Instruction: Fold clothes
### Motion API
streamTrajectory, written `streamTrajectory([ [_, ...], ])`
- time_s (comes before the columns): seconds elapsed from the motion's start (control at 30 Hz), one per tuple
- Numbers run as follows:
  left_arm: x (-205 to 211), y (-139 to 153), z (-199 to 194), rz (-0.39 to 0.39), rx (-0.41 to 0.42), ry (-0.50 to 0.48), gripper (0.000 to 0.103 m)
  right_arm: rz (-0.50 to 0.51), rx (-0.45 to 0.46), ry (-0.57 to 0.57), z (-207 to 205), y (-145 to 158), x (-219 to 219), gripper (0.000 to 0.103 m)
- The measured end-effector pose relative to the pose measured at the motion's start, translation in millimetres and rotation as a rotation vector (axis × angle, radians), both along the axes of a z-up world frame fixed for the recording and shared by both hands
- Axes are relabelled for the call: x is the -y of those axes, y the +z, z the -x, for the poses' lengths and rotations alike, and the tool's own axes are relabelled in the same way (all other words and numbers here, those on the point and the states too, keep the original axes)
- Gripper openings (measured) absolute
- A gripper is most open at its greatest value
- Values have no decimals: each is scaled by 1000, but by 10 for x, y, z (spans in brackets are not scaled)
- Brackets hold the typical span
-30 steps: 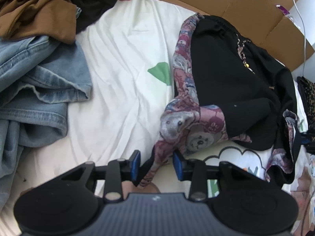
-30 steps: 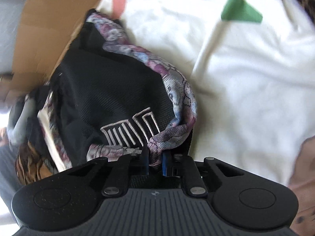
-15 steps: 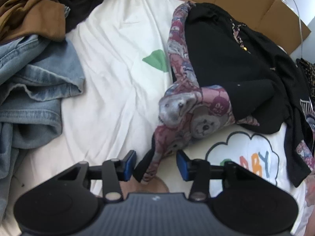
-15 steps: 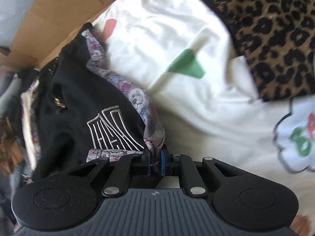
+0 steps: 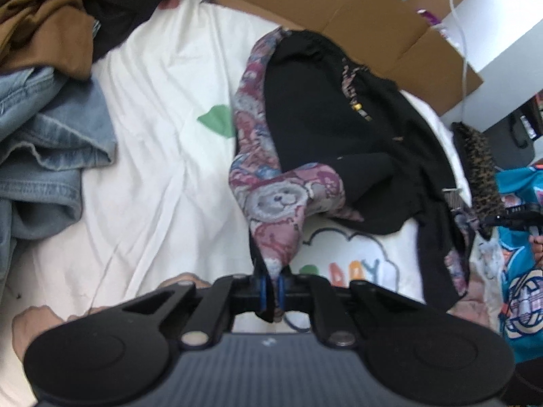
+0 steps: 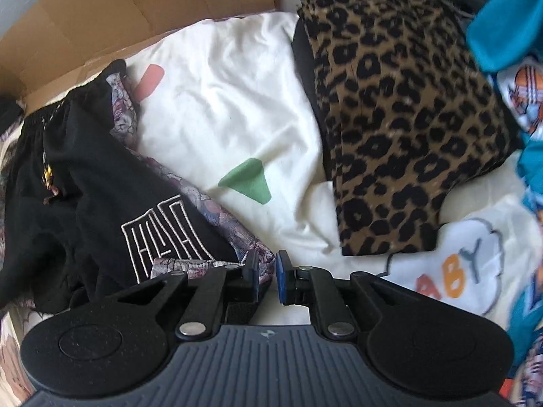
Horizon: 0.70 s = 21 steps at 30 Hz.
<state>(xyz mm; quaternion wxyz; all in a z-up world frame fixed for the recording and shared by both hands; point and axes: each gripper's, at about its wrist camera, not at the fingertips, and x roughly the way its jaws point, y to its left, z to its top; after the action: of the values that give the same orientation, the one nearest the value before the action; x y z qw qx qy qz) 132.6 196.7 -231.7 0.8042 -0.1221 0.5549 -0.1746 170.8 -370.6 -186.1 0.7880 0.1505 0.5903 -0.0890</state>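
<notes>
My left tool (image 5: 272, 286) pinches the bear-print hem of the black garment (image 5: 325, 129), which stretches ahead across the white bed sheet (image 5: 163, 142). My right tool (image 6: 265, 273) stands slightly spread, garment edge just left.

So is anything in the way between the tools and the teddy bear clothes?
No. The left tool is already pinching the teddy bear garment. The right tool sits slightly open with the cloth's edge in its gap. Nothing visible lies between.

From my feeds I count one black bear-print garment (image 5: 325, 142), one leopard-print piece (image 6: 404, 129), one denim item (image 5: 44, 156), one brown garment (image 5: 44, 23), two grippers.
</notes>
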Motion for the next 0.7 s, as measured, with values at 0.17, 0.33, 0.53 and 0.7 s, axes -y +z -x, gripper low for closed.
streamTrajectory([
  [0.17,-19,126,30,61,45,3,7,-31,-8,96,-32,396,-254,36],
  [0.33,-137,164,41,101,90,34,7,-91,26,227,-142,685,-745,43],
  [0.53,-270,154,86,134,113,53,7,-134,41,228,-125,803,-1214,43],
  [0.7,-361,149,146,158,114,42,8,-171,82,152,15,806,-1488,43],
])
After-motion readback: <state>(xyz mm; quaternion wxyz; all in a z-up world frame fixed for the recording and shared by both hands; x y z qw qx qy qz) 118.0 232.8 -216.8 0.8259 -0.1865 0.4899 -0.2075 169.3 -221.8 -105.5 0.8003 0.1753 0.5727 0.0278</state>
